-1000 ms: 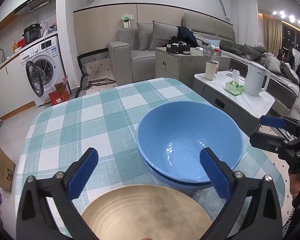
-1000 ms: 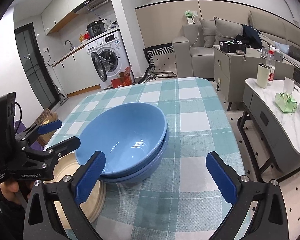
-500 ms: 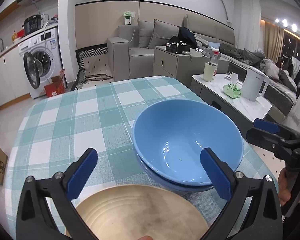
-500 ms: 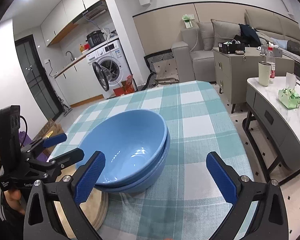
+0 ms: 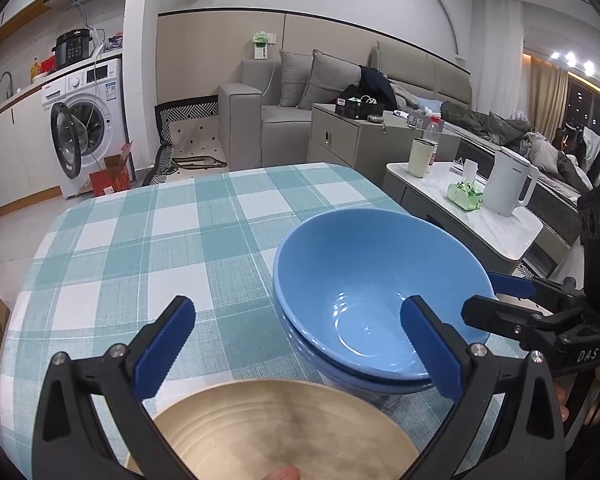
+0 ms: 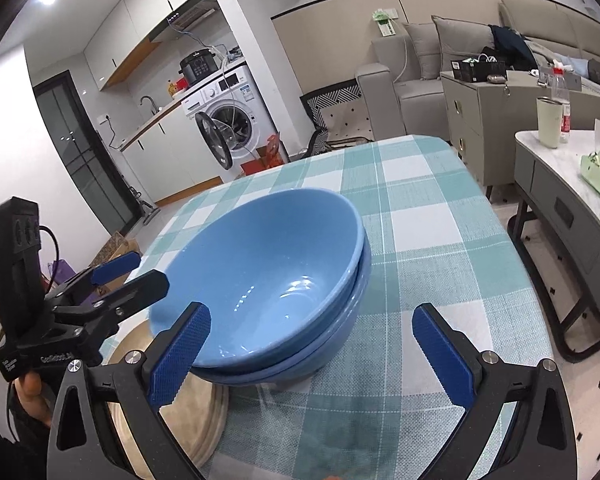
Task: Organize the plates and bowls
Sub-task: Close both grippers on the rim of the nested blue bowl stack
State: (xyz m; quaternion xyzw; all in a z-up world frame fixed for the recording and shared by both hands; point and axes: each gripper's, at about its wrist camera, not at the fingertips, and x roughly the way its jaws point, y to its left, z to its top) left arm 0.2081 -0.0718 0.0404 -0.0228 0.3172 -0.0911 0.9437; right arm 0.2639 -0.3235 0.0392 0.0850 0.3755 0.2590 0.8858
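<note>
Two blue bowls (image 5: 364,280) (image 6: 268,264) sit nested on the teal checked tablecloth (image 5: 160,240) (image 6: 432,240). A beige plate (image 5: 284,428) (image 6: 188,420) lies at the table's near edge beside them. My left gripper (image 5: 300,348) hovers open above the plate, its right finger in front of the bowls' rim. My right gripper (image 6: 312,356) is open too, its left finger near the bowls' side and its right finger over bare cloth. Neither holds anything. Each gripper shows in the other's view, the right gripper (image 5: 500,300) and the left gripper (image 6: 136,272).
A low white marble table (image 5: 480,208) (image 6: 572,168) with a kettle (image 5: 512,184), a cup and a green tissue pack stands right of the dining table. A grey sofa and cabinet (image 5: 352,140) sit behind. A washing machine (image 5: 88,120) with its door ajar is far left.
Both grippers have drifted slightly; the bowls sit further right in the left wrist view. Both stay open, and the bowls and plate have not moved.
</note>
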